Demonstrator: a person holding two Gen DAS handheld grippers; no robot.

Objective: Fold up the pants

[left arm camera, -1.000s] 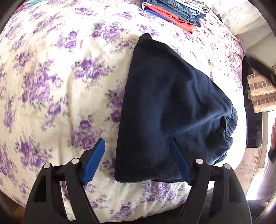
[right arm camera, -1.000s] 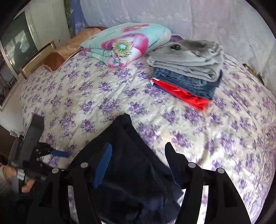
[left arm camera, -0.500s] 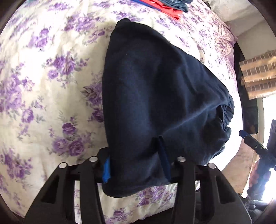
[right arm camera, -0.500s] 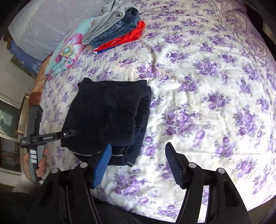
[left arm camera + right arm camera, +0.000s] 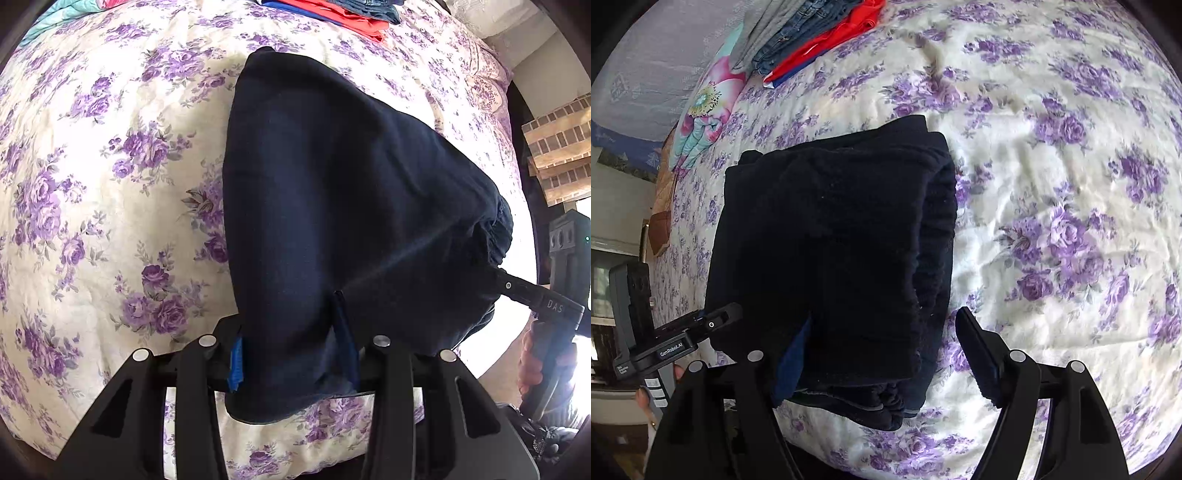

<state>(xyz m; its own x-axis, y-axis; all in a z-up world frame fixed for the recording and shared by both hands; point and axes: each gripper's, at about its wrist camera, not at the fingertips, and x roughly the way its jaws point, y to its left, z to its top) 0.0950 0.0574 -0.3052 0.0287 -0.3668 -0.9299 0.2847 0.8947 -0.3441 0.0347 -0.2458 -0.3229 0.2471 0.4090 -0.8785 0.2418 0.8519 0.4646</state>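
Note:
Dark navy pants [image 5: 351, 192] lie folded on the floral bedspread [image 5: 92, 184]. My left gripper [image 5: 288, 314] is closing on their near corner, and cloth fills the gap between its blue pads. In the right wrist view the pants [image 5: 831, 229] show their gathered waistband edge toward the right. My right gripper [image 5: 884, 317] hangs low over that near end with its jaws opening. One of its fingers is against the cloth and the other stands over the bedspread beside the pants, so the pads are not pressing. Its finger [image 5: 517, 288] also reaches the waistband in the left wrist view.
A stack of folded grey, denim and red clothes [image 5: 798, 48] sits at the far side of the bed, next to a flowered pillow [image 5: 705, 110]. The bed's near edge runs just under both grippers. A slatted brown piece [image 5: 554, 147] stands past the bed's right side.
My left gripper closed onto the pants' near corner. The right gripper rolled, dropped close to the waistband end and spread its jaws wider.

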